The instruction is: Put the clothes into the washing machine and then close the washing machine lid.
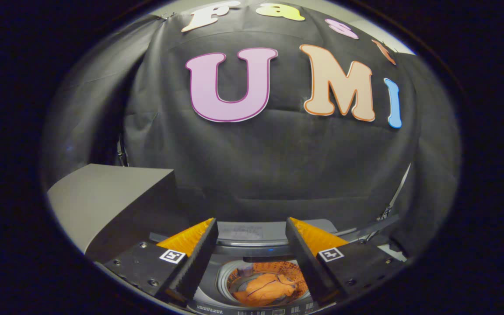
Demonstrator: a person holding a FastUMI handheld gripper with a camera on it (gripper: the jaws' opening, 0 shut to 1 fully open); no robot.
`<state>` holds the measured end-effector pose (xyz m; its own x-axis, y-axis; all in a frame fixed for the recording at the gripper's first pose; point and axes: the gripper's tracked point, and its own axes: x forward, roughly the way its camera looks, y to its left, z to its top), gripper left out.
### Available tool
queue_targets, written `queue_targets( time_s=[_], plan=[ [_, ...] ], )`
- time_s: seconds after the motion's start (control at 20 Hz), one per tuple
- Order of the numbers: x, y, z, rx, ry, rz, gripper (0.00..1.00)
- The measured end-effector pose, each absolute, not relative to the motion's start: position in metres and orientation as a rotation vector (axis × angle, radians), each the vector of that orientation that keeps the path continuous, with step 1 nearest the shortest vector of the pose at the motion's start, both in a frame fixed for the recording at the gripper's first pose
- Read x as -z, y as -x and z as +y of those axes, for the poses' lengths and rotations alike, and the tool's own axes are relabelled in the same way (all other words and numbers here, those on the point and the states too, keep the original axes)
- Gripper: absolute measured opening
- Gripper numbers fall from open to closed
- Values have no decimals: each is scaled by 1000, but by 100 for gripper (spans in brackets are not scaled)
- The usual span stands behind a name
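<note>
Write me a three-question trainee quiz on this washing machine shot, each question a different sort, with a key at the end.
1. True or false: the orange garment already lies inside the washing machine drum.
2. Multiple choice: the claw is (a) open with nothing between its fingers, (b) shut on the garment, (c) shut on the lid.
3. Fill in: the raised grey lid stands beside the claw's ____ finger.

Key: 1 true; 2 a; 3 left.
</note>
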<state>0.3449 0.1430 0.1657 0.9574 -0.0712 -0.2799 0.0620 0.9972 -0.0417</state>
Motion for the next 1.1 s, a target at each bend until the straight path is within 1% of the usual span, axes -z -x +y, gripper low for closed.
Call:
queue_targets(
  time_s=[0.4,0.8,0.9,1.1],
  plan=[
    [-196,-298,161,18,-33,214,95],
    [-184,-260,149,37,-56,199,95],
    [-179,-254,146,41,-70,196,96],
    [-169,-243,133,60,-98,204,95]
  ],
)
